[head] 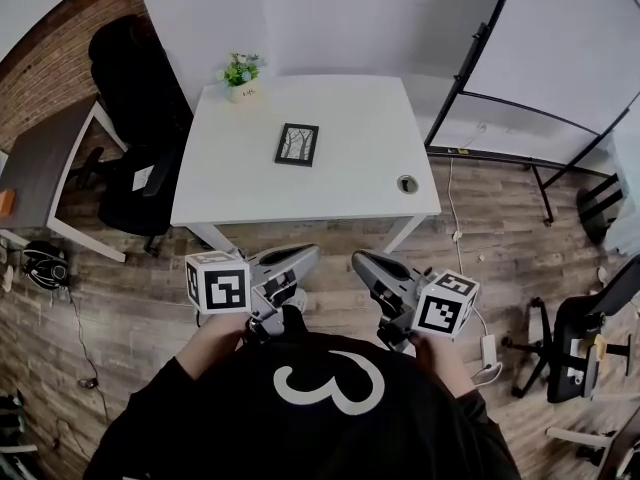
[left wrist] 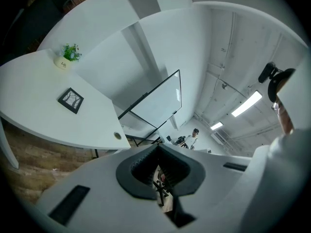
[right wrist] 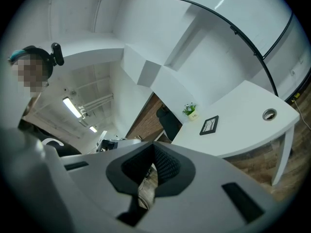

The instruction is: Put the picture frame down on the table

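Note:
A black picture frame (head: 297, 144) with a tree print lies flat on the white table (head: 350, 188), a little left of its middle. It also shows small in the left gripper view (left wrist: 71, 100) and the right gripper view (right wrist: 209, 125). My left gripper (head: 308, 255) and right gripper (head: 360, 261) are held close to my body over the wooden floor, well short of the table's near edge. In both gripper views the jaws stand closed together, left gripper (left wrist: 158, 148) and right gripper (right wrist: 154, 147), with nothing held between them.
A small potted plant (head: 241, 71) stands at the table's far left corner, and a round cable hole (head: 407, 183) sits near its right front. A black office chair (head: 140, 88) and a grey desk (head: 40, 168) are on the left. A whiteboard stand (head: 480, 78) and another chair (head: 580, 338) are on the right.

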`<state>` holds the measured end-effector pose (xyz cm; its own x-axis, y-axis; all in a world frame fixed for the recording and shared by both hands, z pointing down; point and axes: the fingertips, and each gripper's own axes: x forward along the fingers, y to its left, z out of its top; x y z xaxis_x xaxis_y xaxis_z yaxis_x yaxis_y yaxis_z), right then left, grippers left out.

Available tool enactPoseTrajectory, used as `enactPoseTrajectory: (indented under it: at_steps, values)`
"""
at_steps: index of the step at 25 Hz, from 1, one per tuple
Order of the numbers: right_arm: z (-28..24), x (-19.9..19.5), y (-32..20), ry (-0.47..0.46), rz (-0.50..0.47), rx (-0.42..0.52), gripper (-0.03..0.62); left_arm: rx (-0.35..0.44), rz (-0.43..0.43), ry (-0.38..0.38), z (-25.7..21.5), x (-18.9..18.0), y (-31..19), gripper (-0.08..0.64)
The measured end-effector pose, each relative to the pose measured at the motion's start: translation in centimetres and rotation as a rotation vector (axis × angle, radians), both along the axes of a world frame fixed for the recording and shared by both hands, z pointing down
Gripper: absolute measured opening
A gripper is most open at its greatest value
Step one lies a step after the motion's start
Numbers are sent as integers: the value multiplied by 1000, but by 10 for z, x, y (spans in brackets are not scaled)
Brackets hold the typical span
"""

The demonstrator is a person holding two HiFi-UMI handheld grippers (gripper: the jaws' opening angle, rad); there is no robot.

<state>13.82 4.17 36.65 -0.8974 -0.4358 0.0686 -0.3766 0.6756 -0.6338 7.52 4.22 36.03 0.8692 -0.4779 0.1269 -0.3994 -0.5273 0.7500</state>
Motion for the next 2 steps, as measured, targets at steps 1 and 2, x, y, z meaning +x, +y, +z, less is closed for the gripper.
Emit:
enactPoseTrajectory:
  at_steps: [1,2]
  values:
    - [-1,2,2,-2,2,1,23,-1,2,1,-1,3,1,15]
    - [-1,5,4,-3,5,1,23,-3,3,2,-1,5,3,15]
